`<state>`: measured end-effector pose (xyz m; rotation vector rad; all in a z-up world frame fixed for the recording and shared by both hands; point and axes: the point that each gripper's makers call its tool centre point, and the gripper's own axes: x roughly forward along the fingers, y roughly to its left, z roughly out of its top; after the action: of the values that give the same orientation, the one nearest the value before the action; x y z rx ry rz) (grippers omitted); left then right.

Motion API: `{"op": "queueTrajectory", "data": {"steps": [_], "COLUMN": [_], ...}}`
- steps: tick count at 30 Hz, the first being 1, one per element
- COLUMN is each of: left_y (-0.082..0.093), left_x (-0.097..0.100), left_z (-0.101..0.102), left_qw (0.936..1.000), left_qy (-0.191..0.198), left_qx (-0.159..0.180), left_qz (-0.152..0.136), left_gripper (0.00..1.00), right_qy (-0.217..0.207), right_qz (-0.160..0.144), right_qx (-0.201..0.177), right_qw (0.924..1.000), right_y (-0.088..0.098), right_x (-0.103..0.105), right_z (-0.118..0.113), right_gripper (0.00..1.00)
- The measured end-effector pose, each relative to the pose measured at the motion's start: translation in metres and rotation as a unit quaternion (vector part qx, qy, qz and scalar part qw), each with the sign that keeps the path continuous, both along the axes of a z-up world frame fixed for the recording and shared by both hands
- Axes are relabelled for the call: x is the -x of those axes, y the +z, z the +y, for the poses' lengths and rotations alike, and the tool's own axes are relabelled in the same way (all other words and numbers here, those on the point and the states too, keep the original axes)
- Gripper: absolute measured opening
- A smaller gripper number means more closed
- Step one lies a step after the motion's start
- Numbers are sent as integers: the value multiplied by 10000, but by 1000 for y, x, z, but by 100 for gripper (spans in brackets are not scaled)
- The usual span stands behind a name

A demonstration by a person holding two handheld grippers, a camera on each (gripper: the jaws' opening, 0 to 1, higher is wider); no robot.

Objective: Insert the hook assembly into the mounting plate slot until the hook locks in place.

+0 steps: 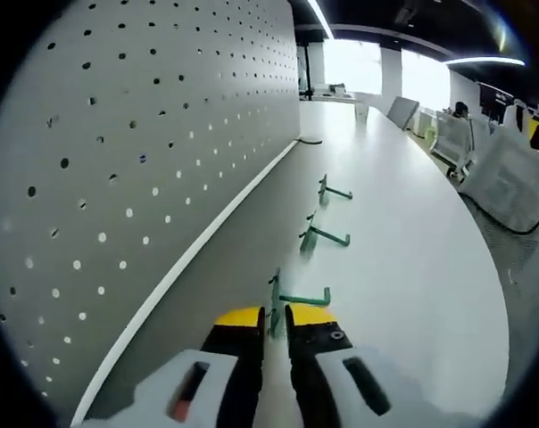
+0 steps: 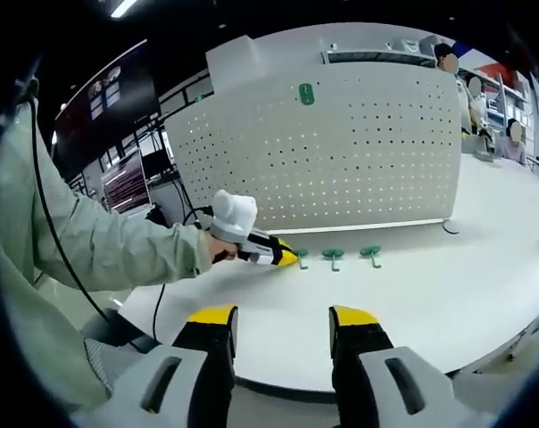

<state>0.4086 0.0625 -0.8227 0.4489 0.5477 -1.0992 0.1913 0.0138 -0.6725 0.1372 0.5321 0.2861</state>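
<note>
Three green hooks lie in a row on the white table, at the foot of the grey pegboard. My left gripper is shut on the upright plate of the nearest hook, whose arm sticks out to the right. The middle hook and the far hook lie free. In the right gripper view, a person's hand holds the left gripper at the first hook, with the others beside it. My right gripper hangs open over the table's near edge, well back from the hooks.
A green hook piece sits high on the pegboard. A black cable lies at the board's far end. Chairs and desks stand beyond the table. A person's sleeve reaches in from the left.
</note>
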Motion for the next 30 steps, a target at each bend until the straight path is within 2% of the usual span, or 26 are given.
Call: {"op": "queueTrajectory", "data": {"steps": [3, 10, 21, 25, 30], "left_y": [0, 1, 15, 26, 47], "left_x": [-2, -2, 10, 13, 8], "left_z": [-1, 6, 22, 27, 34], "left_qw": [9999, 9995, 9990, 9985, 9958], "left_qy": [16, 228, 444, 521, 811], "left_qx": [-43, -148, 12, 75, 309], "left_qz": [-112, -164, -108, -168, -282], "left_gripper": [4, 4, 4, 4, 4], "right_qy": [6, 15, 143, 201, 271], "right_qz": [-3, -37, -115, -175, -261], "right_qx": [1, -12, -45, -80, -64], "right_qw": [10000, 10000, 9998, 9996, 9993], "right_y": [0, 3, 8, 13, 19], "right_x": [0, -1, -3, -5, -7], "right_z": [1, 1, 8, 11, 13], "right_gripper": [39, 39, 39, 39, 39]}}
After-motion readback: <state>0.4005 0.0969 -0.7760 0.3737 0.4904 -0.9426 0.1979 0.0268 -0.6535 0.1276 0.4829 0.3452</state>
